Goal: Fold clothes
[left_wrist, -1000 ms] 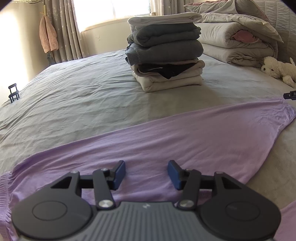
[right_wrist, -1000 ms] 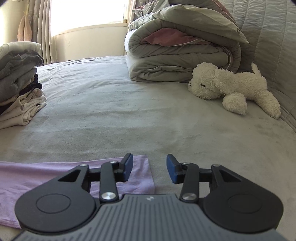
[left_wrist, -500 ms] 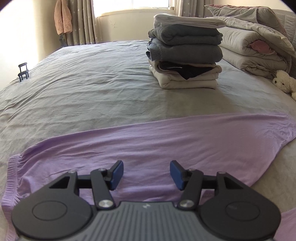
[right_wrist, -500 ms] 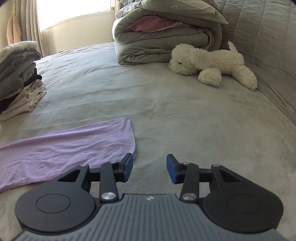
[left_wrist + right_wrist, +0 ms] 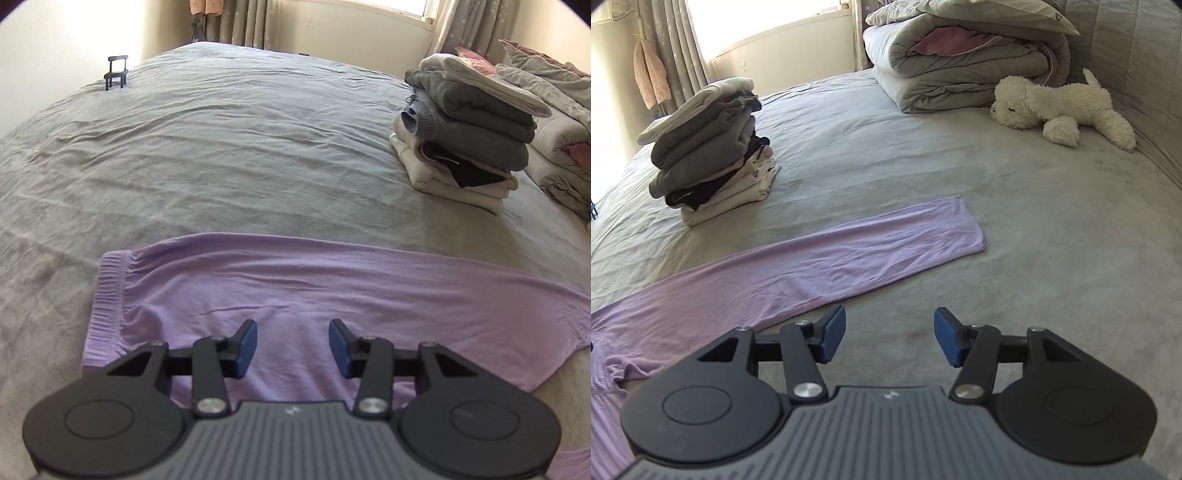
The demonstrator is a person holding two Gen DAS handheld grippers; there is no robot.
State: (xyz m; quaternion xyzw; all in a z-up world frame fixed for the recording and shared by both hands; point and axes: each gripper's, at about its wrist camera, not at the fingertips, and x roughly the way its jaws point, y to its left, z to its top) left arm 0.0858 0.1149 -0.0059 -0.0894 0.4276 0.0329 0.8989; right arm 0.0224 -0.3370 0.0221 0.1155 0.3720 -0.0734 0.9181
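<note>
**On the grey bed: one lilac garment, laid out flat, fold not yet made**

Item 1. Lilac trousers [image 5: 332,291]. They lie spread across the near part of the bedsheet [image 5: 229,155], the ribbed waistband [image 5: 105,295] at the left end and one long leg [image 5: 849,251] running out to the right, its hem lying flat and well apart from everything else.

Item 2. Left gripper [image 5: 292,349]. It hovers over the waist end. Its jaws are closing, with no cloth pinched between the blue pads; the fabric lies below them.

Item 3. Right gripper [image 5: 889,339]. It hovers over bare sheet just beside the leg's near edge. Its jaws are opening and hold nothing.

Item 4. Stack of folded clothes [image 5: 469,133]. It stands further back on the bed, apart from the trousers, and leans slightly.

Item 5. Plush toy [image 5: 1063,109] and rolled quilt [image 5: 964,59], at the head end.

Risks, as judged:
- The left pads may take only the top layer at the waist, so the lower layer drags and the fold skews.
- The right gripper stands off the cloth and may pinch the sheet instead of the leg.
- The thin knit may bunch if lifted unevenly.
- A wide swing could nudge the leaning stack.
</note>
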